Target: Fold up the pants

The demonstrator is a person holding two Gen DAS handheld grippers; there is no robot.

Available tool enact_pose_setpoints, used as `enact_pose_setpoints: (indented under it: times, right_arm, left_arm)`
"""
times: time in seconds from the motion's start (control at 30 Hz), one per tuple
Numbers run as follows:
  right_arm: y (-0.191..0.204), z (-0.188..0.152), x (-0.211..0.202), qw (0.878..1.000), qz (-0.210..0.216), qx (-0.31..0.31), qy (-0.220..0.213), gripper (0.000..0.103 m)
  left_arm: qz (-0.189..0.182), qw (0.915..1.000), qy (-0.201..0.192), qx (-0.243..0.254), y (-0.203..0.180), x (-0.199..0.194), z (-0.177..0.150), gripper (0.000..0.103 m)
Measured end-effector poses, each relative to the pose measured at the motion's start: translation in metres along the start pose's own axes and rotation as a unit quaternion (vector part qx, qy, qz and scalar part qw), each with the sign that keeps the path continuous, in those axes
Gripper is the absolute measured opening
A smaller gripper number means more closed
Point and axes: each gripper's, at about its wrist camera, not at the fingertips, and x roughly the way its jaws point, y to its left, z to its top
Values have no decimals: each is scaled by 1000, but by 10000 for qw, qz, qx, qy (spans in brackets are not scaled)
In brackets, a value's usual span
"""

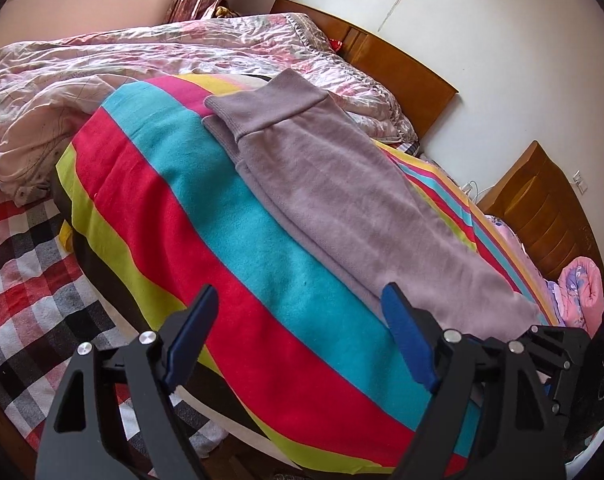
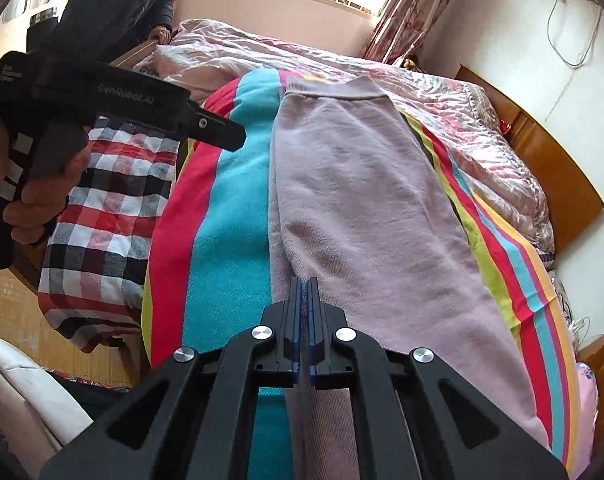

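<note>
Mauve knit pants lie lengthwise on a striped blanket, folded leg over leg, waistband at the far end. My left gripper hangs open above the blanket, and its right finger sits beside the lower leg near the hem. In the right wrist view the pants run straight away from me. My right gripper is shut, its blue pads pinched on the fabric by the left edge of the leg.
A crumpled pink floral quilt fills the far side of the bed before a wooden headboard. A checked sheet lies left of the blanket. A hand holds the left gripper's handle. A nightstand stands at the right.
</note>
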Motion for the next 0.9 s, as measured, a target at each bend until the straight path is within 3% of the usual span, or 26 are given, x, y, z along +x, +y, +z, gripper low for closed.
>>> enact_pose_setpoints:
  times: [0.1,0.17,0.37,0.43,0.5,0.57,0.6,0.7,0.77,0.83,0.9]
  right_arm:
    - [-7,-5,2,9994,251,208,93,2]
    - [-1,-13,20,9987,330,169,354,4]
    - [-4,-15,15,9975,408,483,315,11]
    - [-12,-16,5,9939,624,883,206,43]
    - [-20,-20,-15,9905,720,1172,-43,46]
    - [-29,-30,-26,9873,510,1501,-22,51]
    - [-34,-38,-27,9849,399,1683,91,61]
    - [-38,-68,-12,9747,579,2016,772,65]
    - [-28,-74,-21,9787,586,1851,660,68]
    - [-25,-75,-32,9769,735,1931,554,68]
    - [-33,-76,-44,9750,611,2109,339,69]
  left_arm:
    - [-284,9996,63,11,-5,3,4,83]
    - [-244,9996,161,62,-11,13,4,83]
    - [-254,9986,91,455,-42,24,17,83]
    - [126,9966,104,807,-57,33,22,88]
    - [519,9919,172,1151,-69,43,22,89]
    - [722,9875,237,1384,-77,52,19,90]
    - [775,9853,242,1503,-82,57,17,91]
    - [1121,9762,403,1813,-90,76,7,97]
    - [1244,9737,580,1816,-86,87,1,97]
    - [1191,9768,580,1684,-81,87,0,98]
    - [1164,9777,597,1644,-78,87,-1,99]
